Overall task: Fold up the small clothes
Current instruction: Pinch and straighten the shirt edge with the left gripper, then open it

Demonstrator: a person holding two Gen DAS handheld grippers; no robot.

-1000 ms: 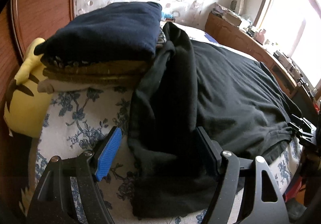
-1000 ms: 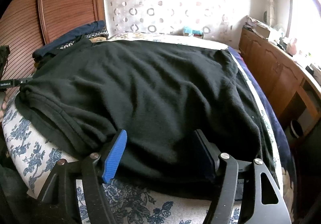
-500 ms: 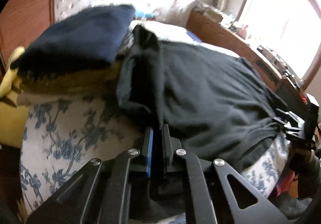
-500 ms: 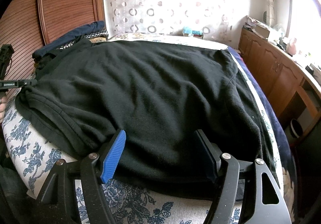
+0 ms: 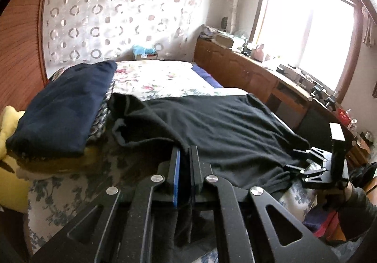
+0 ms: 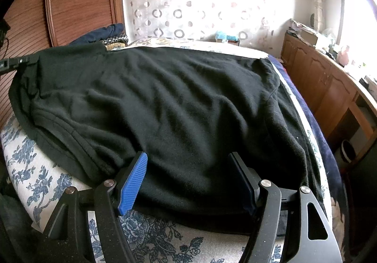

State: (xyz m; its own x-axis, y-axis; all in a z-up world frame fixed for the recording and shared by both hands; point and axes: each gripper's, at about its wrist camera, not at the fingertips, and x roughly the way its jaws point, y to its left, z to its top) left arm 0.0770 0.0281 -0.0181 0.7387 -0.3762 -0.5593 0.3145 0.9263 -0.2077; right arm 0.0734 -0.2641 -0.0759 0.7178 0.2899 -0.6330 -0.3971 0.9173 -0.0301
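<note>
Since a second ago, left gripper [image 5: 185, 153] has shut on the shirt [image 6: 165, 102] edge and lifted it — right gripper [image 6: 190, 180] stays wide over the near hem, lower centre. Shirt lies spread across the bed [image 6: 35, 168]; no fold is complete. Stack [image 5: 63, 107] at upper left looks done. Far sleeve hidden.

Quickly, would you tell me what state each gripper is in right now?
Left gripper: shut on the black garment.
Right gripper: open, fingers straddling the garment's near edge, nothing held.
</note>
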